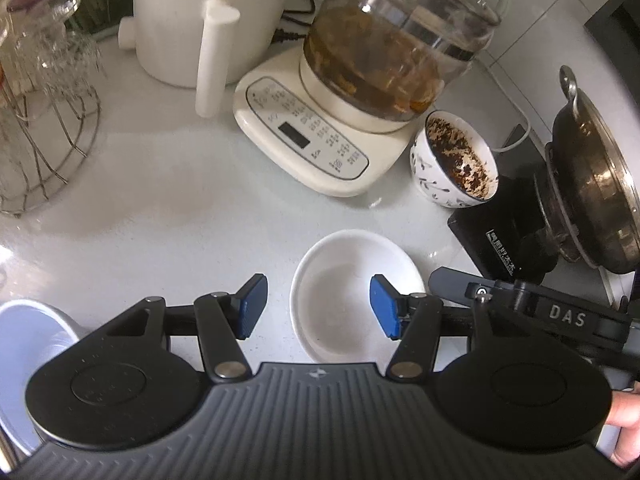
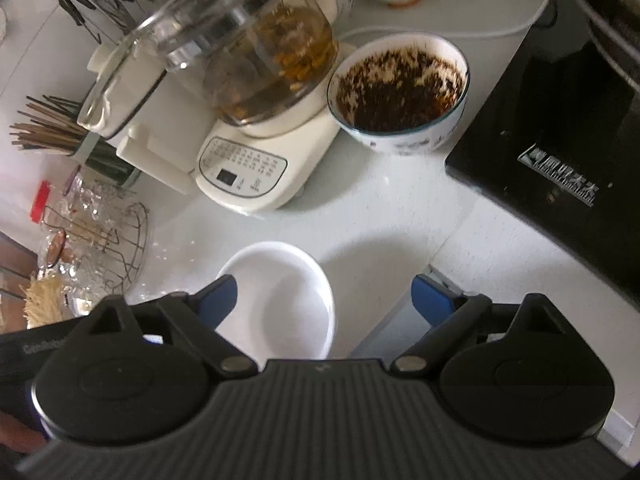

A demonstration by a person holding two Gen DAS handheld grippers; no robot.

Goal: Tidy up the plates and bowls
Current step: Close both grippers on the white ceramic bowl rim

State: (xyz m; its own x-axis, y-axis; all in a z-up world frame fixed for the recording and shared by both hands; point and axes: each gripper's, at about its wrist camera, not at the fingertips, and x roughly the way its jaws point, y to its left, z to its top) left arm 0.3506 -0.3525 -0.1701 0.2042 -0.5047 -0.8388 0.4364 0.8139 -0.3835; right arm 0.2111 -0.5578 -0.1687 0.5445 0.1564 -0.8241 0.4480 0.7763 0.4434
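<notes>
An empty white bowl (image 1: 352,292) sits on the white counter; it also shows in the right wrist view (image 2: 288,300). My left gripper (image 1: 318,306) is open and empty, hovering over the bowl's near left part. My right gripper (image 2: 324,300) is open and empty just above the bowl's right rim. A patterned bowl (image 1: 456,160) holding dark flakes stands behind, also seen in the right wrist view (image 2: 400,92). Another white dish (image 1: 28,344) lies at the lower left of the left wrist view.
A cream kettle base with a glass pot (image 1: 360,92) stands behind the white bowl. A white appliance (image 1: 208,20) and a wire rack of glasses (image 1: 44,112) are to the left. A black induction cooker (image 2: 560,152) with a pot (image 1: 592,184) is to the right.
</notes>
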